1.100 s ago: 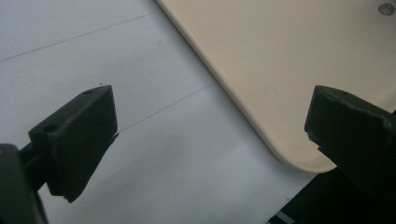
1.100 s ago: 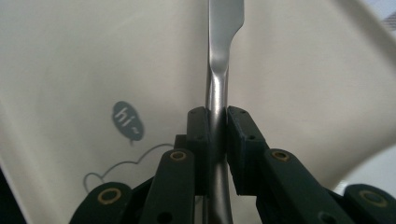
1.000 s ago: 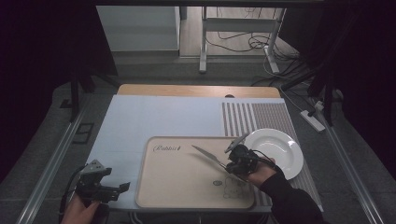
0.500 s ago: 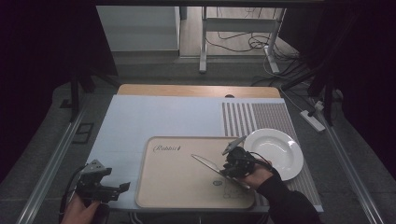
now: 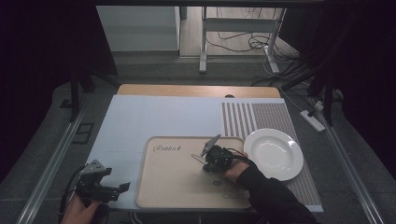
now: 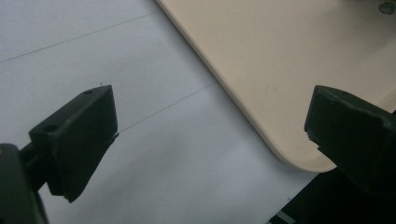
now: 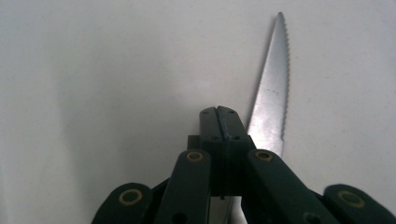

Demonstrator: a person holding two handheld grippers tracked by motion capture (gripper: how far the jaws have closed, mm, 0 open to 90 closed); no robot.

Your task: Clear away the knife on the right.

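Knife point(image 7: 272, 88): serrated steel blade, right gripper point(image 7: 219, 122) jaws clamped on it; left gripper point(image 6: 210, 121) jaws wide, empty.

Shiny serrated metal knife point(image 7: 271, 93); glossy plate point(image 5: 274, 153).

Darkness is swallowing both sides of the room, while light is falling on the grey floor point(image 5: 154, 70) beyond the desk point(image 5: 196, 90). A white cabinet point(image 5: 137, 28) is standing at the back. Metal legs point(image 5: 203, 42) are rising beside it, and black cables point(image 5: 233, 44) are trailing across the wooden flooring there.
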